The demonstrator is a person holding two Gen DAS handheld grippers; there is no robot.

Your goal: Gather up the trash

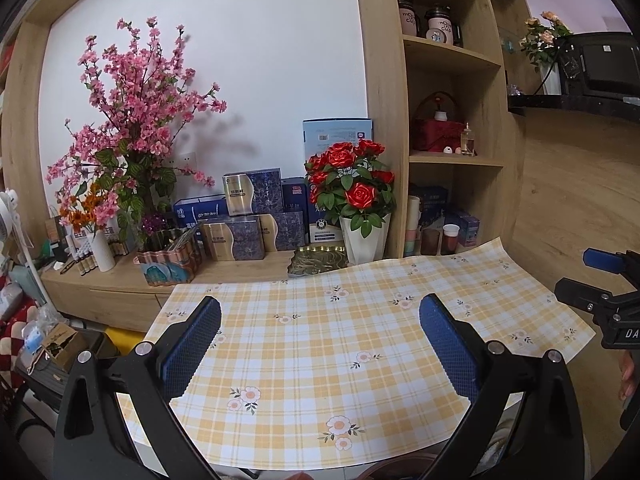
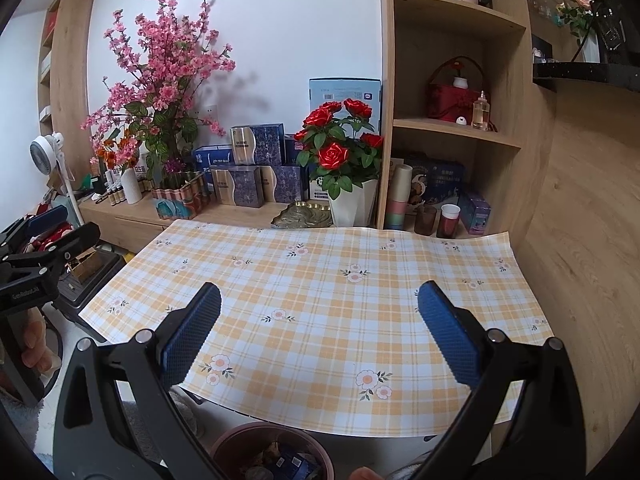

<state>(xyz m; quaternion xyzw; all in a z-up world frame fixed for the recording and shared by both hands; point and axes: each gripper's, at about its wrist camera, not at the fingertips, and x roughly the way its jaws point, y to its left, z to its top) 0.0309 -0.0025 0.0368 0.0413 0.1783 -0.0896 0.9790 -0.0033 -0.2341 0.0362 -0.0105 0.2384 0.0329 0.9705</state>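
Checked floral cloth [image 2: 320,300] is covering the tabletop, nothing lying on it. Nearest, a brown bin [image 2: 272,454] is sitting below the near edge with scraps and a blue wrapper [image 2: 290,462] inside. Left tongs [image 1: 320,340] and right tongs [image 2: 320,320] are both hovering over the cloth, spread wide, holding nothing. Farther back, red roses [image 2: 340,140], blue boxes [image 2: 256,160] and pink blossoms [image 2: 168,64] are standing on the wooden sideboard.
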